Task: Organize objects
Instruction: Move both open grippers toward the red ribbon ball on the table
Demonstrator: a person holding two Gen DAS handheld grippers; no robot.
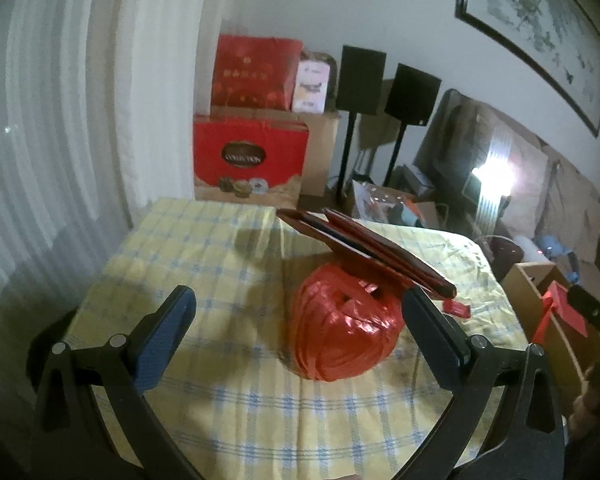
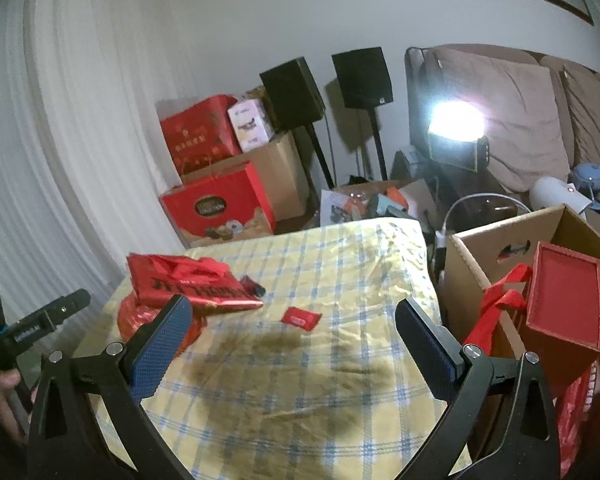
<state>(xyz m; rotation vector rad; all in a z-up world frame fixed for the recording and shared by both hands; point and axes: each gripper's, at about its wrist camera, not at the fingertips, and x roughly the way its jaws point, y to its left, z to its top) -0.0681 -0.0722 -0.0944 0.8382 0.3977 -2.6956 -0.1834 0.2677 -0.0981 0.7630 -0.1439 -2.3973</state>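
Note:
A red ball of plastic twine [image 1: 344, 332] sits on the yellow checked tablecloth [image 1: 204, 248]. A flat red bag [image 1: 364, 244] rests tilted on top of the ball. My left gripper [image 1: 297, 295] is open just in front of the ball, its right finger [image 1: 432, 332] beside it, touching nothing. In the right wrist view the same bag [image 2: 192, 284] covers most of the ball [image 2: 140, 316] at the table's left. A small red packet [image 2: 300, 317] lies mid-table. My right gripper [image 2: 293, 305] is open and empty above the cloth, nearer than the packet.
A cardboard box [image 2: 484, 256] stands right of the table, with a red gift box [image 2: 564, 296] and red ribbon [image 2: 500, 300] in it. Red cartons [image 2: 216, 204], speakers on stands [image 2: 292, 88] and a bright lamp [image 2: 456, 120] are behind. A hand [image 2: 4, 384] holds the other device at left.

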